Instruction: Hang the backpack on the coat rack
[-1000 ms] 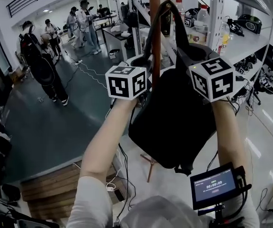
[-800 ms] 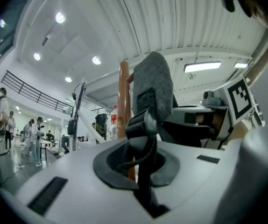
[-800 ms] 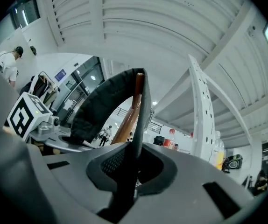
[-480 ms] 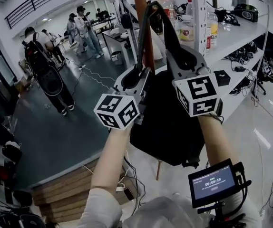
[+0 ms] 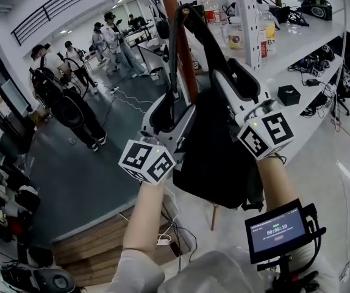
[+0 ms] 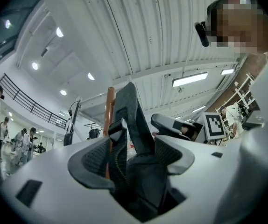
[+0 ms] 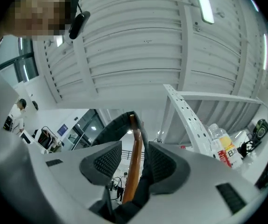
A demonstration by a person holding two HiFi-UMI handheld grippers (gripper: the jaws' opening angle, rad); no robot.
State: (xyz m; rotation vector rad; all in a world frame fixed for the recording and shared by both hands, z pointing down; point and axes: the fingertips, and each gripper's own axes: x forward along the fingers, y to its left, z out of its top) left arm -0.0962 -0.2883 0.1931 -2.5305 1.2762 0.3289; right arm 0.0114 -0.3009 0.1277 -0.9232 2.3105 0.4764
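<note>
Backpack strap over coat rack top

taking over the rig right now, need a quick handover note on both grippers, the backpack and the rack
Left gripper: fingers opening, backpack strap between them, not clamped.
Right gripper: fingers opening around the strap and the coat rack pole, nothing clamped.
Backpack: hangs against the pole, strap looped over its top.
Done: the hang, it seems.
Left: draw both grippers clear, check that it holds.
</note>
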